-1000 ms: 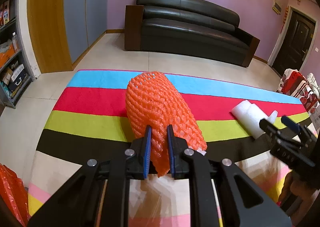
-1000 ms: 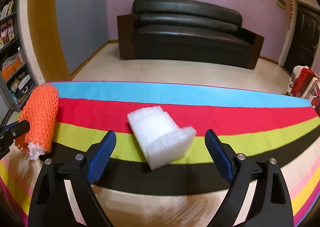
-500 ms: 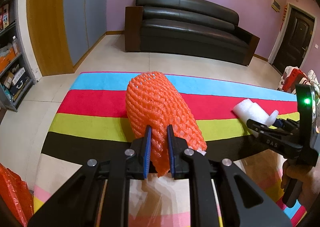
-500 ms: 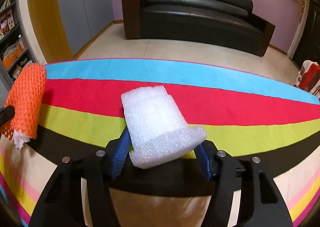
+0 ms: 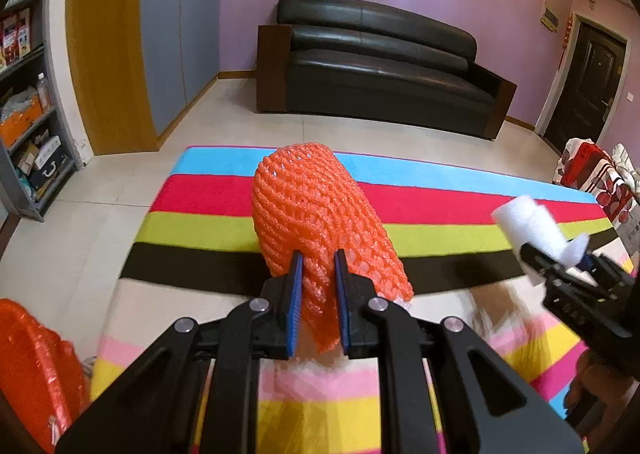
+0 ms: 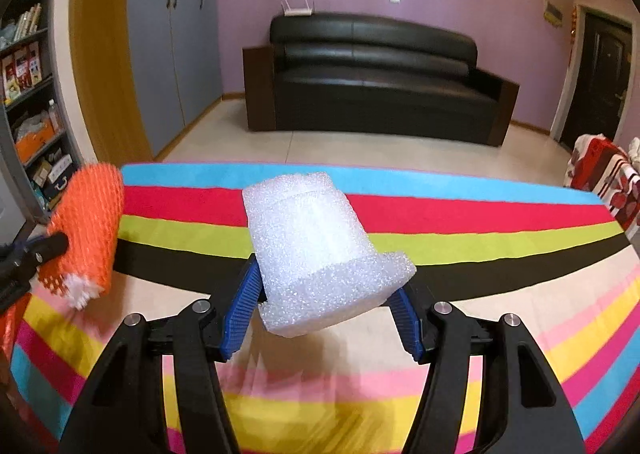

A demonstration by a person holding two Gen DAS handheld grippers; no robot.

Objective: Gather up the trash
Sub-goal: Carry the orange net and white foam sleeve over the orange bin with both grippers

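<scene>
Left gripper [image 5: 316,294] fingers clamp one orange foam net [image 5: 316,222]; right gripper [image 6: 320,318] fingers clamp one white foam piece [image 6: 316,250]; both above striped rug [image 6: 480,214].

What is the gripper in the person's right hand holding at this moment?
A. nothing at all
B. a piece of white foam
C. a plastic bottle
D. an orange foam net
B: the right gripper has its blue pads closed on the white foam piece, which sits raised above the striped rug.
</scene>
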